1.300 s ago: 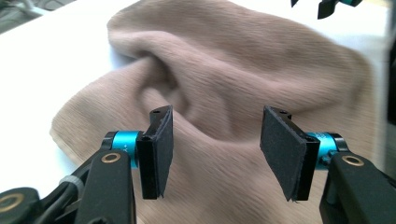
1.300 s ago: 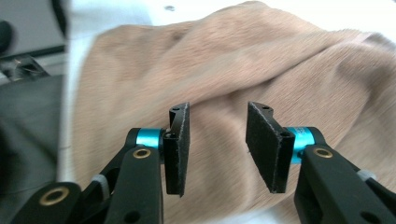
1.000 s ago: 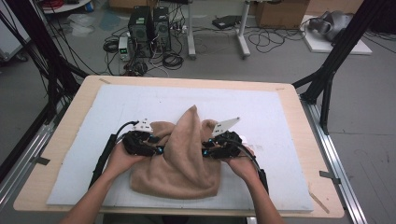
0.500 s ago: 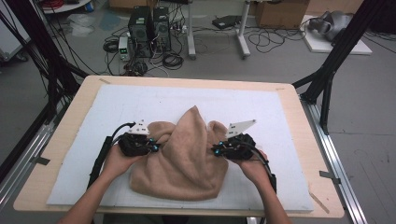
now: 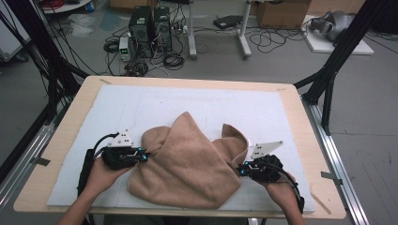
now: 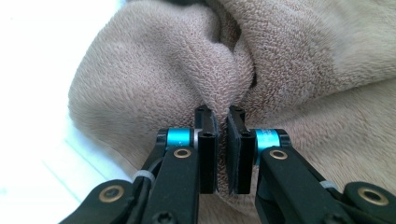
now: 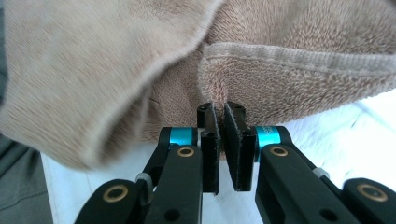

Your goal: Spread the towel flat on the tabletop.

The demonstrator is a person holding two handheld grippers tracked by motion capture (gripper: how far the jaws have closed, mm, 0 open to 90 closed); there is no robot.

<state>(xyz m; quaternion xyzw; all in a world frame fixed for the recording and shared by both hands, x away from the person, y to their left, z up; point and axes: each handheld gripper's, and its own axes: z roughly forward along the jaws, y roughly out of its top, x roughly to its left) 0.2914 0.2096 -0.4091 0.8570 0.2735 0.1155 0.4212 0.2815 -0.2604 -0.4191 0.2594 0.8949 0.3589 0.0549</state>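
1. Now the rumpled tan terry-cloth towel [image 5: 187, 164] lies on the white padded mat [image 5: 141, 108] covering the light wooden table [image 5: 70, 112].
2. Left gripper [image 5: 144, 156] jaws pinch a fold at the towel's left side.
3. Right gripper [image 5: 239, 169] jaws clamp its hemmed right edge.

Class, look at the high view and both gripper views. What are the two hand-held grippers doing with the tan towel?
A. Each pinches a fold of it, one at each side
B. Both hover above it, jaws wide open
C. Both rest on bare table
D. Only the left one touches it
A: the left hand-held gripper and the right hand-held gripper each have their jaws closed on a fold of the towel, at opposite sides of it.
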